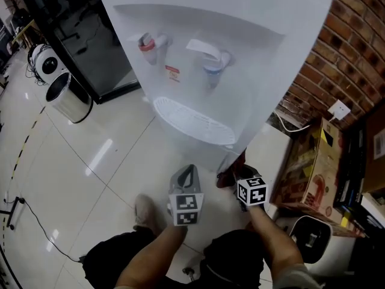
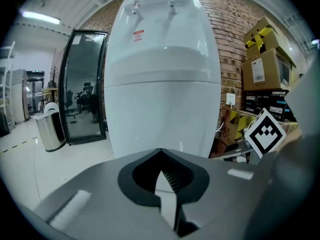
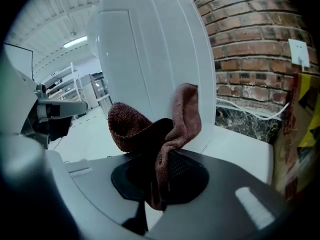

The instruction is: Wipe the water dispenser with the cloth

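The white water dispenser (image 1: 240, 41) stands straight ahead, with a red tap (image 1: 147, 44), a blue tap (image 1: 212, 65) and a white drip tray (image 1: 192, 122). My right gripper (image 1: 233, 178) hangs low by the dispenser's lower right side, shut on a reddish-brown cloth (image 3: 150, 129). The cloth bunches up over the jaws and hides their tips, close to the white body (image 3: 150, 44). My left gripper (image 1: 187, 174) is beside it, in front of the dispenser's base (image 2: 165, 84). Its jaw tips (image 2: 159, 154) meet with nothing between them.
A steel bin (image 1: 67, 98) and a black-framed glass door (image 1: 78, 35) are at the left. A brick wall (image 1: 349, 47) with a socket (image 1: 340, 109) is at the right, with cardboard boxes (image 1: 313, 167) and a white appliance (image 1: 313, 236) below. My shoe (image 1: 144, 212) rests on the glossy tiles.
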`<state>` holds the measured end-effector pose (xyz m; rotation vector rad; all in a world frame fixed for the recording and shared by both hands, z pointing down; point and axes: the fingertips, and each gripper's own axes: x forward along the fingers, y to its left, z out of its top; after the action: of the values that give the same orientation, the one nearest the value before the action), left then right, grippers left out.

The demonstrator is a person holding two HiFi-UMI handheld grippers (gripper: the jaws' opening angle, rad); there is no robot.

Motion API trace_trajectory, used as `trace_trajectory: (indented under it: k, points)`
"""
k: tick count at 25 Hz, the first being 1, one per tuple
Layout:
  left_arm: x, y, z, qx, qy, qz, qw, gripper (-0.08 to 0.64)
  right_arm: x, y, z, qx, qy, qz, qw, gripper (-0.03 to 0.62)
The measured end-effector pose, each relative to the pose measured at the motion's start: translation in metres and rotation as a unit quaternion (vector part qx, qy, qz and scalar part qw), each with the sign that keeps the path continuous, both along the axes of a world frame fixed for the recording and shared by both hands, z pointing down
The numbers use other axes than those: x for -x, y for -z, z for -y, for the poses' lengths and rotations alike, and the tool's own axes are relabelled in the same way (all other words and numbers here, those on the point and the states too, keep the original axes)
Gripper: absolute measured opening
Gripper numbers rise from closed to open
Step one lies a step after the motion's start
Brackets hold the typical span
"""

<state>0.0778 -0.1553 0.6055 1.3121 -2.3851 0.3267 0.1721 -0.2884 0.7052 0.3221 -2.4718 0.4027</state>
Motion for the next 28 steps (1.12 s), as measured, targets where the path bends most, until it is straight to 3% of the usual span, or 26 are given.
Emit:
trace_trajectory:
  k: [10,16,22,28]
  points:
    - [-0.011,-0.020,0.008,0.003,-0.011,-0.022,0.9997,0.000,0.003,-0.075,0.008,0.028,-0.002,-0.076,0.997,0.043]
    - [-0.009,-0.015,0.008,0.001,-0.003,-0.030,0.9996,0.000,-0.005,-0.081,0.011,0.043,-0.004,-0.093,0.995,0.046]
    - [-0.018,0.027,0.017,-0.012,-0.003,-0.017,0.9998,0.000,-0.022,-0.004,0.023,0.048,-0.042,0.001,0.998,0.046]
    - [-0.042,0.118,0.040,-0.053,-0.048,0.006,0.9975,0.000,-0.038,0.146,0.033,-0.026,-0.041,0.133,0.990,0.046]
